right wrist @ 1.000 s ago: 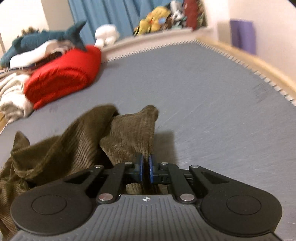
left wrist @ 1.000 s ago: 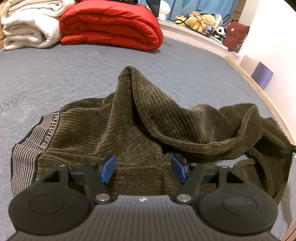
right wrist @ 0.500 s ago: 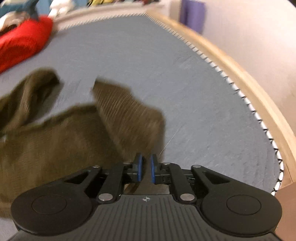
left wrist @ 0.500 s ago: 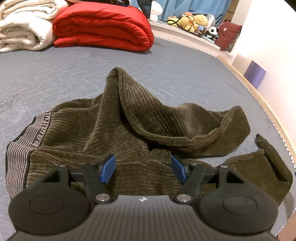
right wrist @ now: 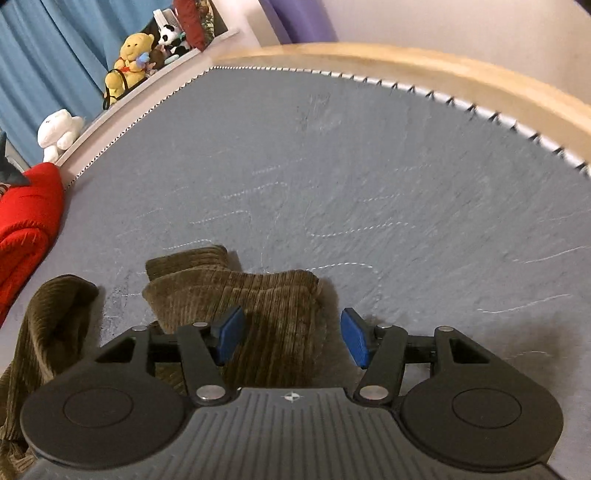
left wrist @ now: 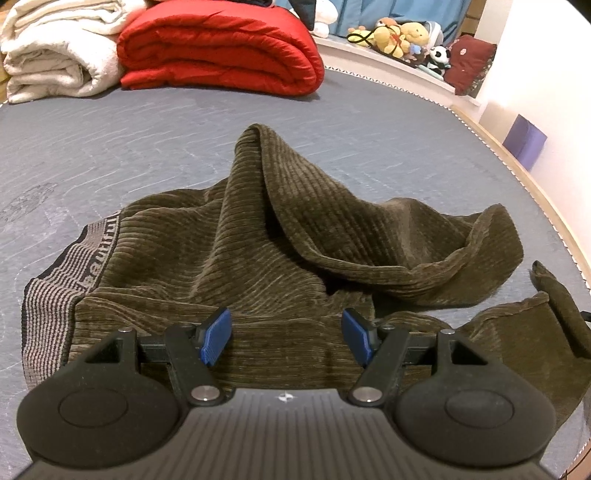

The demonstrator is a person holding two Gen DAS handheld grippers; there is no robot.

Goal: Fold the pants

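Rumpled olive corduroy pants (left wrist: 280, 254) lie on a grey quilted mattress (left wrist: 110, 155), both the left gripper (left wrist: 286, 334) and right gripper (right wrist: 291, 334) spread apart above them, the striped waistband (left wrist: 55, 291) at nine o'clock.

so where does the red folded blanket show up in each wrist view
Left wrist: the red folded blanket lies at top centre-left, at the far end of the mattress, beyond the pants, right of the white blanket.
Right wrist: only its end shows, cut by the left edge at mid-height, left of the pants.
Shared landmark: the yellow plush bear, top right in the left view, top left in the right view.
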